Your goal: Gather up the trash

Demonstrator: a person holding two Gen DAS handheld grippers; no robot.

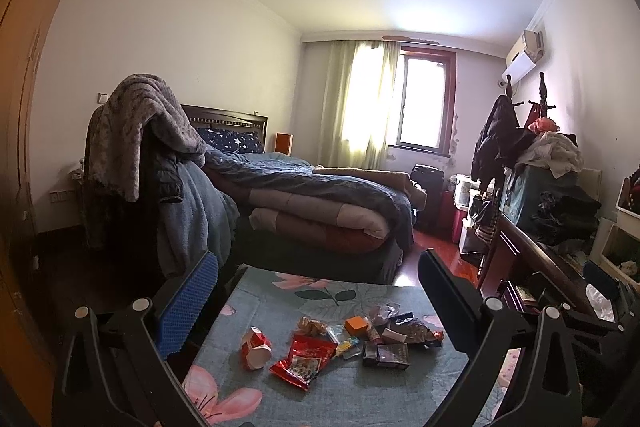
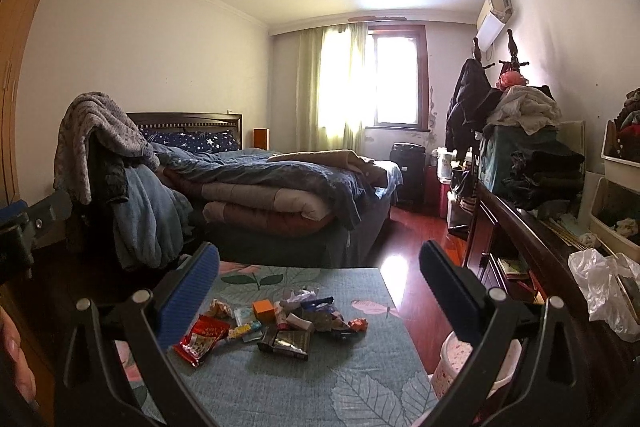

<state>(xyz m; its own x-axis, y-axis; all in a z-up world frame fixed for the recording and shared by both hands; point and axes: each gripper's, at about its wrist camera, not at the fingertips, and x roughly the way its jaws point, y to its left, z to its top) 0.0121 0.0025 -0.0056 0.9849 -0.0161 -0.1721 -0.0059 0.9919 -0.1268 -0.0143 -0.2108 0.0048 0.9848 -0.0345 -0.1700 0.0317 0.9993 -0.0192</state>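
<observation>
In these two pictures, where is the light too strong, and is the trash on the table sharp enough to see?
Left wrist view: the window and curtain are blown out white; the trash pile stays sharp. Right wrist view: same window glare, plus a bright reflection on the red floor; the pile is readable. Both views bend straight lines at the edges.

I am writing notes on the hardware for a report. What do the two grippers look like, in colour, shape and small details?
Both look alike. The left gripper and the right gripper each have black, angular linkage arms with round silver pivot pins. Each flat finger carries a blue pad with a fine ribbed texture. No cables or printed markings show.
</observation>
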